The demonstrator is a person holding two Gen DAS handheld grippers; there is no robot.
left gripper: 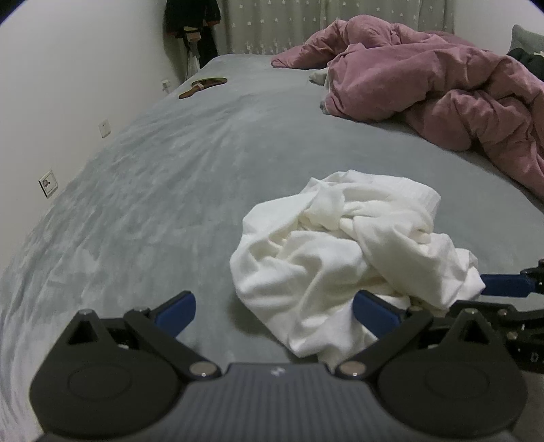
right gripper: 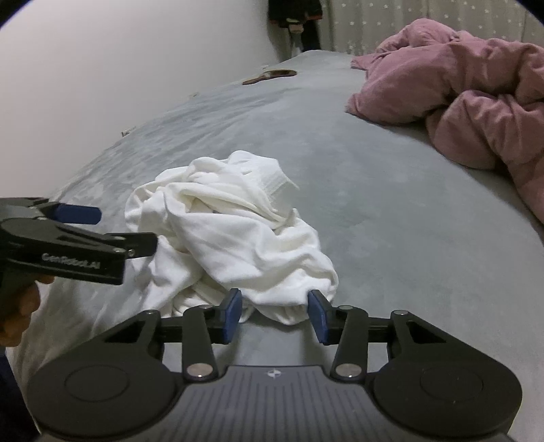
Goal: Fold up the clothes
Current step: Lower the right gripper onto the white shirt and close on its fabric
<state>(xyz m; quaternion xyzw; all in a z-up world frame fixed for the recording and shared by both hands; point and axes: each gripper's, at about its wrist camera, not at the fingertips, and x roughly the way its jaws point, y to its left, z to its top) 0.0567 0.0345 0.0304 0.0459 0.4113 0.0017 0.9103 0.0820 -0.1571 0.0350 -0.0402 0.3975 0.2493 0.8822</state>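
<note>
A crumpled white garment (left gripper: 346,251) lies in a heap on the grey bed (left gripper: 170,176). My left gripper (left gripper: 275,311) is open at the heap's near left edge, and the cloth's lower fold drapes over its right finger. In the right wrist view the same white garment (right gripper: 231,238) sits just ahead of my right gripper (right gripper: 275,314), which is open with the heap's near fold lying between its blue pads. The left gripper (right gripper: 80,224) shows there from the side, held by a hand (right gripper: 20,316).
A bunched pink duvet (left gripper: 442,88) covers the far right of the bed. A flat brown object (left gripper: 204,86) lies near the far left edge by the white wall (left gripper: 68,85). Dark clothes (left gripper: 190,20) hang beside a curtain behind the bed.
</note>
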